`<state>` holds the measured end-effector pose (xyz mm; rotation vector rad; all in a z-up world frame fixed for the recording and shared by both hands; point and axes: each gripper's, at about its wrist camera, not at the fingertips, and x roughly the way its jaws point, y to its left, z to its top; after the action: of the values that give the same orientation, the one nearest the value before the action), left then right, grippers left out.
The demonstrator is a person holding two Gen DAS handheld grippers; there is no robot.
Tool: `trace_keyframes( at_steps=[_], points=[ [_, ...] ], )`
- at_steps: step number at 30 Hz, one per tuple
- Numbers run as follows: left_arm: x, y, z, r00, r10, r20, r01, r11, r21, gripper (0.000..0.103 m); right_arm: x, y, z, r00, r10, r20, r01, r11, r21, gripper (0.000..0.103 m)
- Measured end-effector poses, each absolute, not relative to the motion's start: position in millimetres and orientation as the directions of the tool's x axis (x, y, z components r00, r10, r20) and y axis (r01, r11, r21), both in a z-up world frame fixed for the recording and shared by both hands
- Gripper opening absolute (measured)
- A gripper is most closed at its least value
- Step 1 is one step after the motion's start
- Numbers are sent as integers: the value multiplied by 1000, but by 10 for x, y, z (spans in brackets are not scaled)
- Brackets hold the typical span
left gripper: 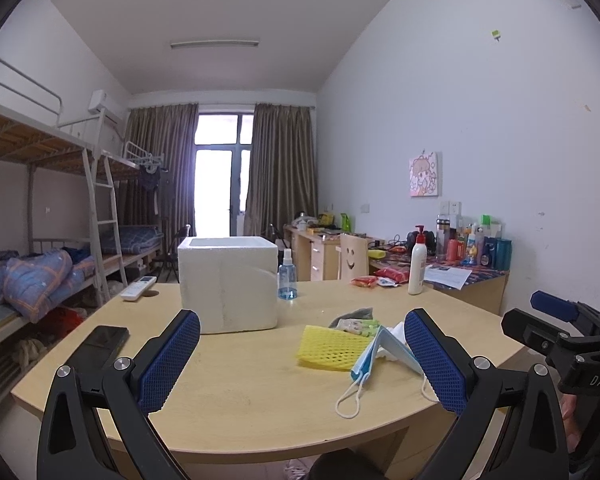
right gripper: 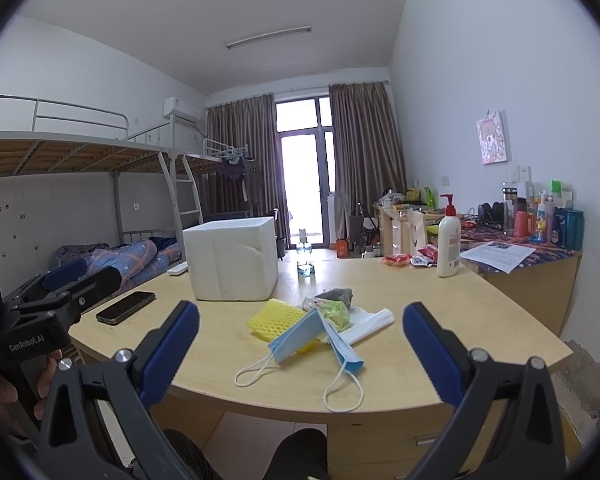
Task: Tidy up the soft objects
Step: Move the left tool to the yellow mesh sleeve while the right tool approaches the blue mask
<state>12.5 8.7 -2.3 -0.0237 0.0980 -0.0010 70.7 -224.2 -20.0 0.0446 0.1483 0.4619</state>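
A pile of soft things lies near the front of the wooden table [left gripper: 236, 392] [right gripper: 440, 312]: a blue face mask [left gripper: 374, 354] [right gripper: 300, 336], a yellow foam net [left gripper: 328, 346] [right gripper: 274, 318], a green and white cloth [left gripper: 358, 325] [right gripper: 334, 312], a grey cloth [right gripper: 336, 295] and a white plastic bag [right gripper: 370, 322]. A white foam box [left gripper: 228, 284] [right gripper: 232, 258] stands behind them, open at the top. My left gripper [left gripper: 300, 364] is open and empty, left of the pile. My right gripper [right gripper: 300, 360] is open and empty, above the mask at the table's front edge.
A black phone [left gripper: 100, 346] [right gripper: 126, 307] and a white remote [left gripper: 138, 288] lie at the left. A spray bottle [left gripper: 287, 276] [right gripper: 305, 256], a lotion bottle [left gripper: 418, 262] [right gripper: 449, 238] and red snack packs [left gripper: 364, 281] stand at the back. Bunk beds stand to the left, a cluttered desk [right gripper: 540, 256] to the right.
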Motion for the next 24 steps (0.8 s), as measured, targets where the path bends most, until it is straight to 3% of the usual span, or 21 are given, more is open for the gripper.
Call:
trace_keyframes(
  at_steps=[24],
  points=[
    [1000, 165, -96, 969, -38, -242, 27, 998, -50, 102, 1467, -2114, -298, 858, 438, -269, -423, 899, 116, 103]
  ],
)
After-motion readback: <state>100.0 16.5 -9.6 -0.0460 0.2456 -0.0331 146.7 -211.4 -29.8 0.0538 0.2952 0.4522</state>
